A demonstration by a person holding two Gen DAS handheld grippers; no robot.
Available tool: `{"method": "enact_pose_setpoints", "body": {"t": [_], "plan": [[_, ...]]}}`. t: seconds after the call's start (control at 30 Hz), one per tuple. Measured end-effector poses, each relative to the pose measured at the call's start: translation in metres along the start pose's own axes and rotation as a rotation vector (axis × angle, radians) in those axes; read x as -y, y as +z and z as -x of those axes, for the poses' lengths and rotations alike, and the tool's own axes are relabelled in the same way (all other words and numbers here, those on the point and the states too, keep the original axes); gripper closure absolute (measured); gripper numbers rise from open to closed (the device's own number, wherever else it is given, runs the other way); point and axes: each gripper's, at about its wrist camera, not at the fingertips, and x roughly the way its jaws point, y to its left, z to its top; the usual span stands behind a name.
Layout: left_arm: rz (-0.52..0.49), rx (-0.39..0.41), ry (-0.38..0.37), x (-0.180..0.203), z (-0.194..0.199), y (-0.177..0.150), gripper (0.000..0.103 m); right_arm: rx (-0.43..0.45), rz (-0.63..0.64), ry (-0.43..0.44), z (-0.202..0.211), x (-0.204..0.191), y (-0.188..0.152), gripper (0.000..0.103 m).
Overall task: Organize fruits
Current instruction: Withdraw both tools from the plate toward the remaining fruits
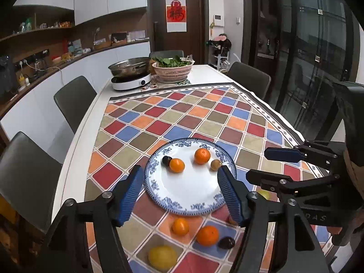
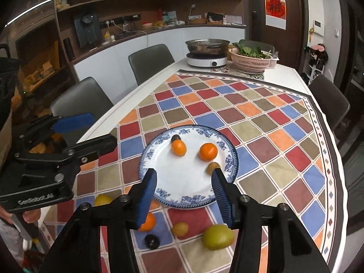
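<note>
Long white dining table [image 1: 75,150] with a checkered cloth [image 1: 204,118] in red, blue, orange, olive and brown squares over most of it, dark patterned border at the far end. Blue-and-white plate [image 1: 182,195] sits on the cloth at the near end; on it two oranges [image 1: 202,155] [image 1: 177,165], a small dark fruit [image 1: 166,160] touching the left orange, and a small brown fruit [image 1: 216,165] near the right rim. Off the plate on the cloth, nearer the camera: small orange [image 1: 180,226], bigger orange [image 1: 207,235], dark fruit [image 1: 226,242] just beside it, yellow fruit [image 1: 162,257]; right wrist view also shows a green-yellow fruit [image 2: 218,237] and a small yellowish one [image 2: 180,229]. Left gripper [image 1: 180,193] is wide open over the near edge of the plate, holding nothing. Right gripper [image 2: 183,199] also wide open, empty, over the plate's near rim, its right finger close to the brown fruit. Far end of table: steel pan [image 1: 130,67] on a white cooker [image 1: 130,82], pink basket of leafy greens [image 1: 171,69] just beside it. Grey chairs [image 1: 75,102] along both sides. Room: white cabinets, dark wood shelf and counter with clutter along the left wall, dark door [image 1: 177,20] with a red poster at the back, dark glass panels on the right
</note>
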Motion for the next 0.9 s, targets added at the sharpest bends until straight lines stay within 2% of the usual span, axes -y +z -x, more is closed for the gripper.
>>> {"method": "enact_pose_setpoints", "body": {"t": [0.13, 0.23, 0.4, 0.7, 0.9], "plan": [[0.011, 0.01, 0.005, -0.003, 0.017, -0.011, 0.035, 0.006, 0.011, 0.005, 0.012, -0.012, -0.009, 0.051], [0.015, 0.012, 0.02, -0.005, 0.028, -0.022, 0.032, 0.009, 0.01, 0.008, 0.018, -0.02, -0.015, 0.045], [0.036, 0.016, 0.037, -0.012, 0.04, -0.039, 0.025, 0.0, 0.026, 0.003, 0.023, -0.036, -0.026, 0.045], [0.075, -0.01, 0.052, -0.022, 0.048, -0.074, 0.022, -0.071, 0.016, 0.028, 0.012, -0.054, -0.051, 0.045], [0.091, -0.063, 0.043, -0.026, 0.039, -0.096, 0.022, -0.13, 0.003, 0.025, -0.001, -0.06, -0.068, 0.045]]}}
